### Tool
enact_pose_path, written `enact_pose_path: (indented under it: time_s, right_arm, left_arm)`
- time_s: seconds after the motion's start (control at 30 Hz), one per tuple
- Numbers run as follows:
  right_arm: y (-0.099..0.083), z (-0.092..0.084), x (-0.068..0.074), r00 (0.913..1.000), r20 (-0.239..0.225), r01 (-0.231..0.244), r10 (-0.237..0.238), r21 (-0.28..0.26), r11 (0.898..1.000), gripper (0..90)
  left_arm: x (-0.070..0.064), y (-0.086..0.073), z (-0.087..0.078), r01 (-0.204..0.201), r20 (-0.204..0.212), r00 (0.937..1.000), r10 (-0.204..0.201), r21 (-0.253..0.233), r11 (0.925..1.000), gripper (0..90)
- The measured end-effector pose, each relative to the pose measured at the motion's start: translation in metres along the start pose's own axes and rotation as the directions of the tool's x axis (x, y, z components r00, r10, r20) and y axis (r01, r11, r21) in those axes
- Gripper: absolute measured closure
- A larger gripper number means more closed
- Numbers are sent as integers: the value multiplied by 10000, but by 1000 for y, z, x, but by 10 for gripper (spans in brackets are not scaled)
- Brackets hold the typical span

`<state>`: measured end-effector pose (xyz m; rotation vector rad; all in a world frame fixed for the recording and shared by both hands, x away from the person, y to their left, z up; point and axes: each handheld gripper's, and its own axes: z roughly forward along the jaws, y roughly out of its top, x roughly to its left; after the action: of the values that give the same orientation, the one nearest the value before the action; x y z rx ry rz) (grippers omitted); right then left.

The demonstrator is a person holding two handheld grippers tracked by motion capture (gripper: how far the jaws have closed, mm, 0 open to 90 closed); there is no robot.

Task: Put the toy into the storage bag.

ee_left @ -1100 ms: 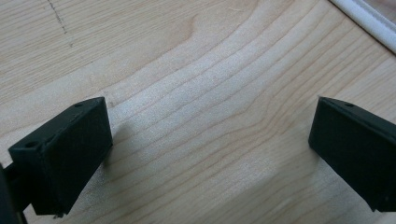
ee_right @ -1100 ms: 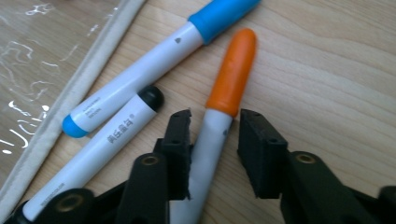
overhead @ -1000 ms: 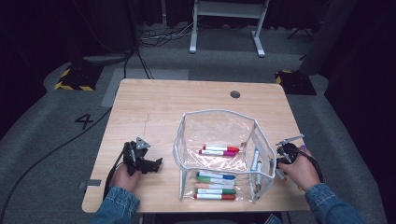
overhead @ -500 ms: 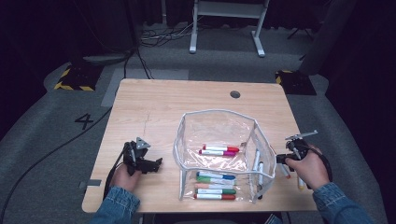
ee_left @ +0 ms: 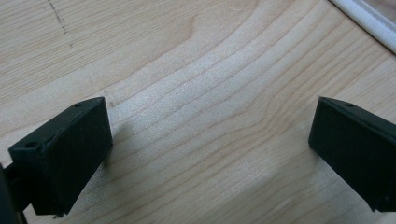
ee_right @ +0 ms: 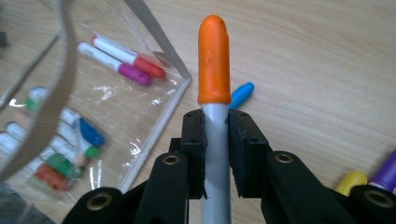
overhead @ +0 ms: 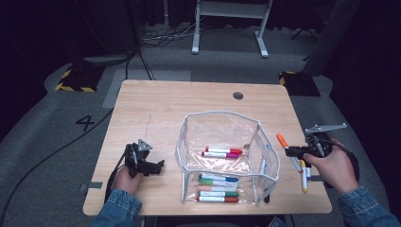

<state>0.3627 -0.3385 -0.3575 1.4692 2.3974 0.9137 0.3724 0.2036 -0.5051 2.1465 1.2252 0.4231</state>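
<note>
A clear plastic pouch (overhead: 222,116) stands open in the middle of the wooden table (overhead: 156,109), with a red and a magenta marker (overhead: 221,151) and several more markers (overhead: 217,187) on its floor. My right gripper (overhead: 289,151) is held above the table's right edge, just right of the pouch. In the right gripper view that gripper (ee_right: 215,126) is shut on the grey barrel of an orange-capped marker (ee_right: 214,60), which points forward over the pouch's corner (ee_right: 180,74). My left gripper (overhead: 158,165) rests at the front left, and its jaws stand wide apart (ee_left: 210,140) over bare wood.
Loose markers lie on the table under my right hand: a blue-capped one (ee_right: 243,94), a yellow one (ee_right: 351,181) and a purple one (ee_right: 385,175). The pouch's white rim (ee_left: 364,18) lies just ahead of my left gripper. A round cable hole (overhead: 238,95) sits at the back.
My right gripper has risen off the table with the orange-capped marker in it and drifted slightly right of the pouch's side. The left gripper has stayed where it was.
</note>
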Motion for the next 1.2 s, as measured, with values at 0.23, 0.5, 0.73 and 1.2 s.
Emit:
enact_pose_path:
  time_s: [0.23,0.5,0.73,1.2]
  right_arm:
    - [14,-30,20,9963,-687,486,-519,-498,9976,771]
    - [28,-52,45,9835,-1244,1222,-1316,-800,9893,771]
    - [46,-61,74,9486,-1835,2437,-2577,-957,9651,771]
    - [84,-45,131,8573,-2890,4301,-4261,-529,9012,771]
  left_arm:
    - [0,0,0,0,2,10000,0,1,10000,0]
    - [0,0,0,-3,-3,10000,3,2,10000,0]
    - [0,0,0,18,-2,10000,-18,1,10000,0]
    - [0,0,-1,-40,42,10000,40,25,10000,0]
